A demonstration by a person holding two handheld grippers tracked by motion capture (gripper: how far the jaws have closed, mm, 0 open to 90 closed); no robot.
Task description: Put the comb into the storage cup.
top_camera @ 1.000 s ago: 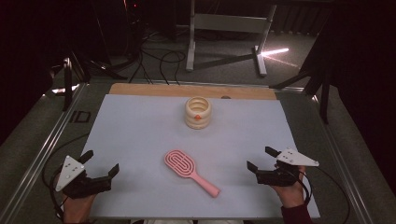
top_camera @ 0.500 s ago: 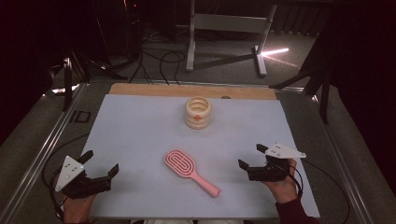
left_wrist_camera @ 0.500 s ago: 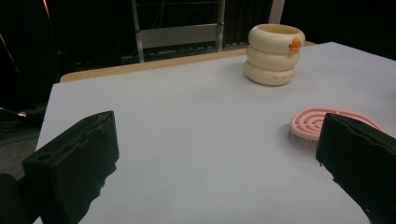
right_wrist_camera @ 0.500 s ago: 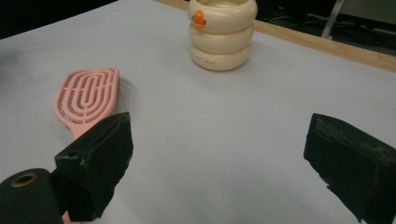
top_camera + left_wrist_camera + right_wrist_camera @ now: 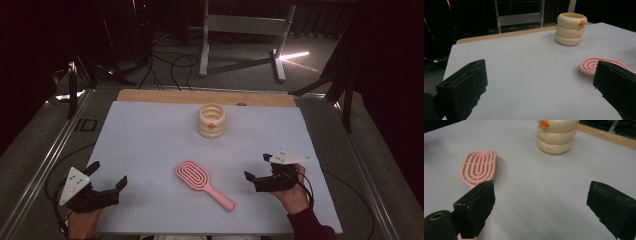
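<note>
tools, left (image 5: pixel 107 176) and right (image 5: pixel 257 167), both spread, flank pink brush (image 5: pixel 202 183) amid open mat (image 5: pixel 150 140).

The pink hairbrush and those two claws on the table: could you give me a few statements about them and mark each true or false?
1. The pink plastic hairbrush lies flat on the pale blue table. True.
2. The right claw is clamped on the hairbrush handle. False: its jaws stand open and hold nothing, beside the brush.
3. The cream ringed ceramic cup stands upright, farther from the person than the brush. True.
4. The left claw is shut. False: its jaws are spread wide, with bare table between them.
5. The brush sits inside the cup. False: the two lie apart on the table.
</note>
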